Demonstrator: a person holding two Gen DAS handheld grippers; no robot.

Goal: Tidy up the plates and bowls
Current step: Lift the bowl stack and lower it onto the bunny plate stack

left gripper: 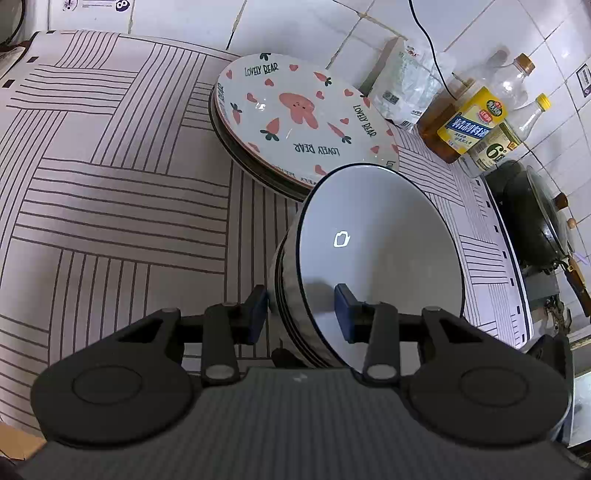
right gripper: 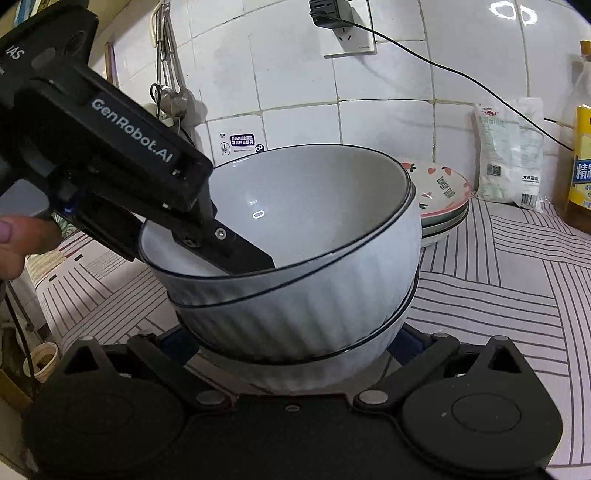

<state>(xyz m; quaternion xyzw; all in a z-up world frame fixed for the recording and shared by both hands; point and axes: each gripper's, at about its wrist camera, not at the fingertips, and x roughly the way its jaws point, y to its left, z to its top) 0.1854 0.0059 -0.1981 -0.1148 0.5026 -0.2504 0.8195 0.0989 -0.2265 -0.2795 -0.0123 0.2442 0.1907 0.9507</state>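
A stack of white ribbed bowls with dark rims (left gripper: 380,251) (right gripper: 295,266) stands on the striped counter cloth. My left gripper (left gripper: 301,314) straddles the rim of the top bowl, one finger inside and one outside, with a gap to the wall; it shows in the right wrist view (right gripper: 236,251) reaching into the tilted top bowl. My right gripper (right gripper: 295,343) is wide open around the base of the stack, its fingertips hidden behind the bowls. A stack of carrot-and-bear plates (left gripper: 295,114) (right gripper: 443,199) lies behind the bowls.
Oil and vinegar bottles (left gripper: 469,122) and a white bag (left gripper: 402,88) (right gripper: 511,151) stand by the tiled wall. A dark wok (left gripper: 535,210) sits on the stove at right. A cable runs from a wall socket (right gripper: 343,33). Utensils hang at left (right gripper: 170,85).
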